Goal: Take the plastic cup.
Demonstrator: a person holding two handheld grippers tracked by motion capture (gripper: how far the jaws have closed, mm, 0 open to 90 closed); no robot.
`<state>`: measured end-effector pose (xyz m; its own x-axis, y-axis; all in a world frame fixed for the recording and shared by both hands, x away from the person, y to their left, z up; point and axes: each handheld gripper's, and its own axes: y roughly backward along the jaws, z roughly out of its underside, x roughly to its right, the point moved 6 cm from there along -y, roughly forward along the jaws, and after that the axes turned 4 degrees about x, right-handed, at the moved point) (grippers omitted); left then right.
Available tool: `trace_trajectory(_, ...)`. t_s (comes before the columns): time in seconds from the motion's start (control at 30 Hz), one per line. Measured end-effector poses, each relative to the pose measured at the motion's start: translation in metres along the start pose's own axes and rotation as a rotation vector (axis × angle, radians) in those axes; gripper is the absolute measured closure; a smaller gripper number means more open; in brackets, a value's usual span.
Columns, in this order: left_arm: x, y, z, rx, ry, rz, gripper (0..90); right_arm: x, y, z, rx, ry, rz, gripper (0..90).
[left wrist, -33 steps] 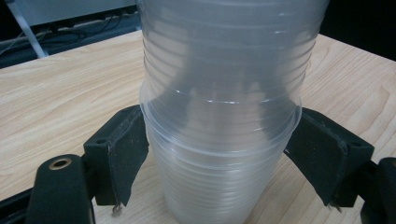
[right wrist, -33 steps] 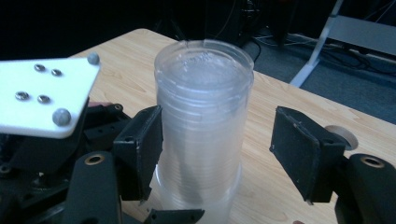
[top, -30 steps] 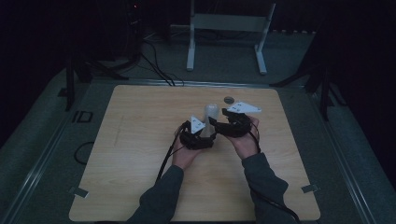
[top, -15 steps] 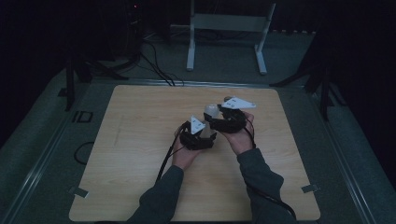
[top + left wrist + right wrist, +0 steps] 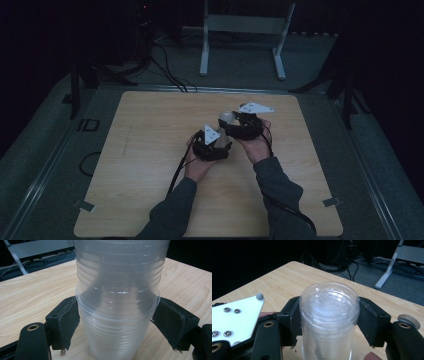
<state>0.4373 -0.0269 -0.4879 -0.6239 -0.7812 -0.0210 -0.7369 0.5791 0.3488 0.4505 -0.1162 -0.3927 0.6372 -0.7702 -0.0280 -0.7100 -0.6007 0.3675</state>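
High view overlooks table (image 5: 150, 165); gripper views, perhaps sharing cups (image 5: 117, 302), sit close.

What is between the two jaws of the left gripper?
A stack of clear cups, gripped near a rim by both pads, as the left gripper view shows.

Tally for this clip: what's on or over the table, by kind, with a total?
Hand-held grippers: 2, the left hand-held gripper and the right hand-held gripper, both shut on the stack.
Stacks of clear ribbed plastic cups: 1; cups in it too nested to count.
Small round grey disc on the light wooden table: 1.
Total: 4.
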Motion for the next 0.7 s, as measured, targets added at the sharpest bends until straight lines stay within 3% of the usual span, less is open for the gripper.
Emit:
trace_trajectory(0.4,0.0003,0.0008,-0.0003,0.007,-0.008,-0.006,22.3,-0.0006,0.002,-0.0044,0.008,0.004,0.004,39.2)
trace_trajectory(0.7,0.0,-0.0053,-0.0047,0.016,0.016,-0.005,19.3,-0.0024,-0.0006,-0.0027,0.002,-0.002,0.002,39.3)
